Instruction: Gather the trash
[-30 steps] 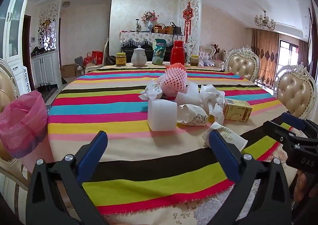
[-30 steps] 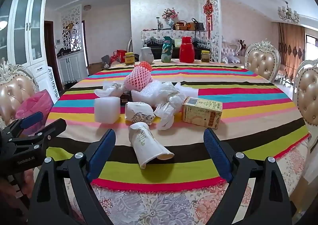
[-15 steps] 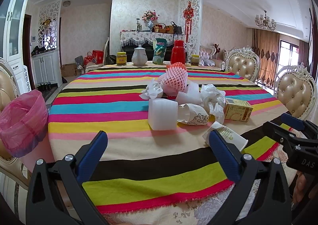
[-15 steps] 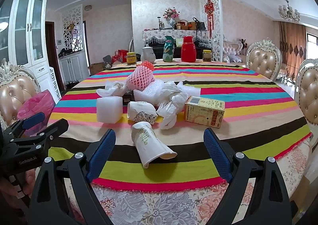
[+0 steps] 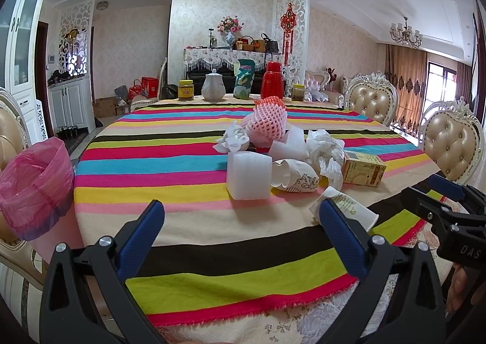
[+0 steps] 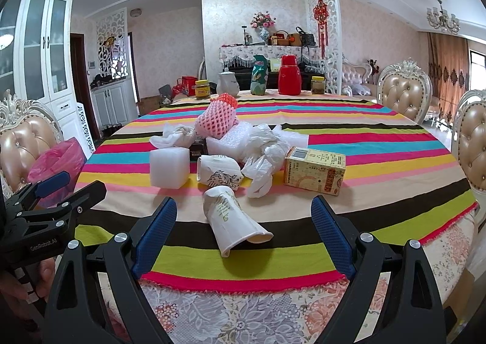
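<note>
Jaws spread as before, trash (image 6: 231, 158) untouched.

Round table under a multicolour striped cloth (image 6: 379, 143), with red thermos flask (image 6: 289, 75), white ceramic teapot (image 6: 227, 82), teal patterned vase (image 6: 259, 74) and yellow-lidded jars (image 6: 202, 89) at its far edge, beige tufted chairs (image 6: 405, 94) beside it.

This is a home dining room. A round table (image 6: 379, 143) under a striped cloth is ringed by tufted chairs (image 6: 404, 94) with carved white frames, and a teapot (image 6: 227, 82), red flask (image 6: 289, 75) and jars (image 6: 202, 89) stand at its far edge. Behind are a sideboard (image 6: 261, 53) with flowers (image 6: 263, 20) and baskets, white cabinets (image 6: 39, 49), a chandelier (image 6: 443, 20), curtains (image 6: 449, 70) and a red knot hanging (image 6: 321, 17) on a fretwork screen.
</note>
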{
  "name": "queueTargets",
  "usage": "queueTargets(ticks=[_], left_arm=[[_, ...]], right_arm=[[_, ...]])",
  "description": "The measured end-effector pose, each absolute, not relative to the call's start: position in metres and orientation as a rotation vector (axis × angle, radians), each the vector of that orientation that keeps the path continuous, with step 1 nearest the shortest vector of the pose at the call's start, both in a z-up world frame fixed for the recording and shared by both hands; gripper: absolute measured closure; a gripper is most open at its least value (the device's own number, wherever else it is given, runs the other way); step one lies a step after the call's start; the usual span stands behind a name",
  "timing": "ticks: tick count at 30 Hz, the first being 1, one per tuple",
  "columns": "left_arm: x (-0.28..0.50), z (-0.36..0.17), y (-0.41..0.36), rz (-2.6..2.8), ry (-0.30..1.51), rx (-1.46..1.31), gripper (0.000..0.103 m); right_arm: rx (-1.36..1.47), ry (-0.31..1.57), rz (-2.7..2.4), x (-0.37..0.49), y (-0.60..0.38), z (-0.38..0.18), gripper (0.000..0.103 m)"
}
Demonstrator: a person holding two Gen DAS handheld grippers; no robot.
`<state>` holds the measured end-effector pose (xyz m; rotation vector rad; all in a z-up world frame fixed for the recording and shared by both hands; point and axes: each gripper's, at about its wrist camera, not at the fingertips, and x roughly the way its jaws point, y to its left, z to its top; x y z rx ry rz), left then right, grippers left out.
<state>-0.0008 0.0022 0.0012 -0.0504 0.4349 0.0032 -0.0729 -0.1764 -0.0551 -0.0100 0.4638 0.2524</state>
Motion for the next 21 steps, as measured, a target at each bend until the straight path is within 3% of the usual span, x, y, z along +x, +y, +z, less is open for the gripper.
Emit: queueTargets(ticks=[21], left_arm=[[-0.0014,0.0014,0.0035,0.001,0.432,-0.050,0.004]], right_arm=[[-0.012,0.461,0.266,-0.0738,-0.1724,-0.0556,0.018]])
